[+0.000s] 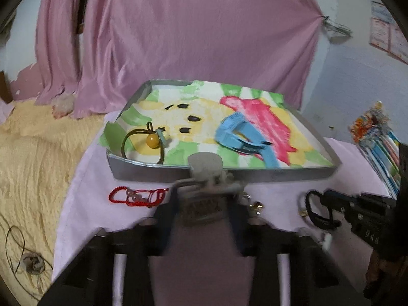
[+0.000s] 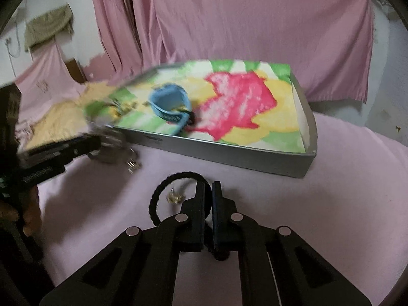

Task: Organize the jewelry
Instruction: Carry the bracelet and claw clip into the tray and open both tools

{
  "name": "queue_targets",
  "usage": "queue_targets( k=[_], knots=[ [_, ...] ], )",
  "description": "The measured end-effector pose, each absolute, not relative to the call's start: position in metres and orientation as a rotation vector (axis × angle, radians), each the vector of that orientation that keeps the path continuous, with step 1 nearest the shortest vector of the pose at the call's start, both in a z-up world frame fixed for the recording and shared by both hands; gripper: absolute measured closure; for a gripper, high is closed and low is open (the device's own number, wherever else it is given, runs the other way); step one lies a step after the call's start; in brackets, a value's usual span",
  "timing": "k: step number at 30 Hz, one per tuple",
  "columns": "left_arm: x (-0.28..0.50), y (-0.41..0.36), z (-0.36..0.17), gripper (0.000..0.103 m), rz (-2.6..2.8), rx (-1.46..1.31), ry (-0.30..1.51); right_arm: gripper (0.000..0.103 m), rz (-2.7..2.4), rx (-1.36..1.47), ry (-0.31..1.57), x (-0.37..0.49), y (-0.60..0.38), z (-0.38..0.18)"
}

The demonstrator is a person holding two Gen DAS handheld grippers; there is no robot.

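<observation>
Motion blur smears the left gripper (image 1: 204, 199) in the left wrist view, but its fingers (image 1: 165, 216) are clamped on a pale, silvery piece of jewelry (image 1: 206, 176) held just in front of the near wall of the grey tray (image 1: 255, 176). What kind of piece it is I cannot tell. The tray sits on a pink cloth (image 1: 102, 204) and is lined with a sheet painted green, yellow and red. Inside it, at the left, lies a dark hair tie with a yellow bead (image 1: 150, 140); to the right of the middle lies a blue strap (image 1: 237, 132). On the cloth, just left of the fingers, lies a red cord bracelet (image 1: 137, 196). At the right edge the right gripper (image 1: 329, 204) reaches in, touching a black braided band (image 1: 313, 211). A yellow blanket (image 1: 33, 158) covers the surface to the left, and a pink curtain (image 1: 191, 30) hangs behind. From the right wrist view, the right gripper (image 2: 207, 191) has its fingers (image 2: 200, 204) nearly together, pinching the rim of the black braided band (image 2: 163, 193), which lies on the pink cloth (image 2: 331, 204) with a small metal charm (image 2: 174, 197) inside its loop. The grey tray (image 2: 229, 153) stands beyond, with the blue strap (image 2: 169, 104) curled inside. At the left, the left gripper (image 2: 107, 142) is blurred, holding the silvery jewelry (image 2: 119, 150) near the tray's corner.
</observation>
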State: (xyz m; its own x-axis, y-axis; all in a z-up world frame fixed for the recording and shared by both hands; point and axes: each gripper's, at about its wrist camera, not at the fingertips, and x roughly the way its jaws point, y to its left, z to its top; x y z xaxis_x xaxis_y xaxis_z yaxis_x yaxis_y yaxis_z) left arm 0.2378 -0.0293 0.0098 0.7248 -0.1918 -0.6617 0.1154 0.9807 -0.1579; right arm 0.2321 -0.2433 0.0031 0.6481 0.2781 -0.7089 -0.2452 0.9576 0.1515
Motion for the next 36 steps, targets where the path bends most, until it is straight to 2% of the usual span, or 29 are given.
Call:
queue_targets(
  k=[1, 9, 16, 26, 31, 36],
  knots=[
    [0.235, -0.03, 0.012, 0.088, -0.178, -0.097, 0.735, 0.098, 0.303, 0.05, 0.798, 0.23, -0.243, 0.007],
    [0.233, -0.028, 0.006, 0.088, -0.195, -0.108, 0.754, 0.098, 0.325, 0.079, 0.774, 0.222, -0.238, 0.015],
    [0.224, -0.037, 0.009, 0.098, -0.274, -0.107, 0.75, 0.098, 0.35, 0.108, 0.771, 0.22, -0.239, 0.013],
    [0.214, -0.037, 0.044, 0.099, -0.338, -0.133, 0.618, 0.098, 0.338, 0.131, 0.683, 0.232, -0.249, 0.036],
    [0.24, -0.034, 0.061, 0.099, -0.32, -0.143, 0.562, 0.098, 0.28, 0.131, 0.674, 0.265, -0.254, 0.045],
    [0.28, -0.037, 0.05, 0.099, -0.3, -0.135, 0.591, 0.098, 0.233, 0.109, 0.72, 0.304, -0.251, 0.035]
  ],
)
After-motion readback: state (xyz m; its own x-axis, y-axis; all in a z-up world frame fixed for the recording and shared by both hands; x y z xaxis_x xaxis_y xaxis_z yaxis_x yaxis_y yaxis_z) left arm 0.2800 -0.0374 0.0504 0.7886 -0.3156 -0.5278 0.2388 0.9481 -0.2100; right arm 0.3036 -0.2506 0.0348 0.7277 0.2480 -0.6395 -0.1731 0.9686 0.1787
